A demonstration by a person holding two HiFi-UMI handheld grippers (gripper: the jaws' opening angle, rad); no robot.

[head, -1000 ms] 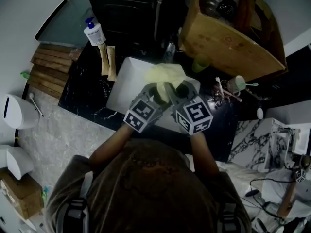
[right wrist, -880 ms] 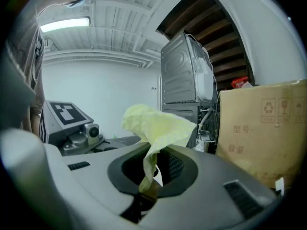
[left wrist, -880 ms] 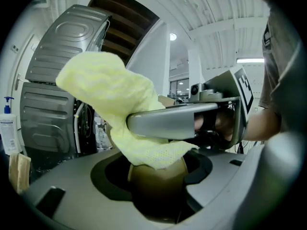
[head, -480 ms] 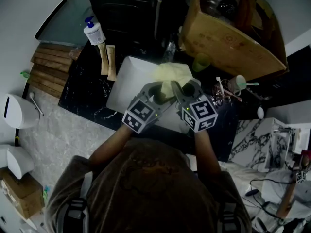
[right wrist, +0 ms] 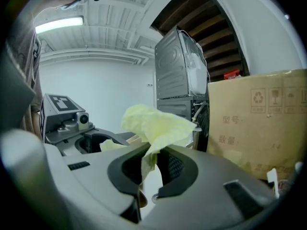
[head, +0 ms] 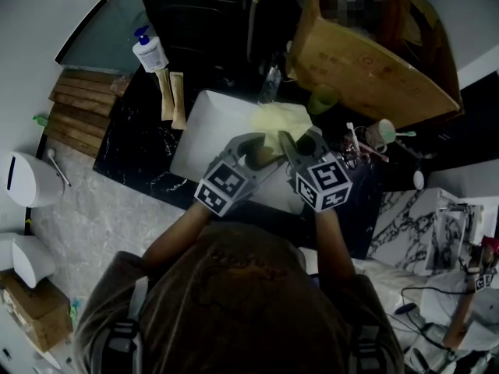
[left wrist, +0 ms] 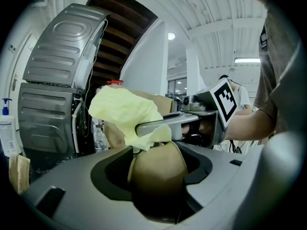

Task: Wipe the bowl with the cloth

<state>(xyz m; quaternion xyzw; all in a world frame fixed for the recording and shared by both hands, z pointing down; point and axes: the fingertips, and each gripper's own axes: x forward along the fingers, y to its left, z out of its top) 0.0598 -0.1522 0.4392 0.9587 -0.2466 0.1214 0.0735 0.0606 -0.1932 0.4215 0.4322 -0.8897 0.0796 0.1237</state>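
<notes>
I have my left gripper (head: 248, 150) clamped on the tan bowl (left wrist: 158, 169), which sits tilted on edge between its jaws, above the white board (head: 204, 127) on the dark counter (head: 140, 150). My right gripper (head: 300, 142) is pinched shut on the yellow cloth (right wrist: 156, 123). The cloth bunches up above the jaws and meets the bowl's upper edge, with the two grippers just beside each other.

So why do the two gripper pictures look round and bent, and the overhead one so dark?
Left gripper view: wide-angle lens, black corners, the close bowl soft. Right gripper view: same bending, the ceiling lamp blown out. Head view: dim, the yellow cloth and white board brightest.
</notes>
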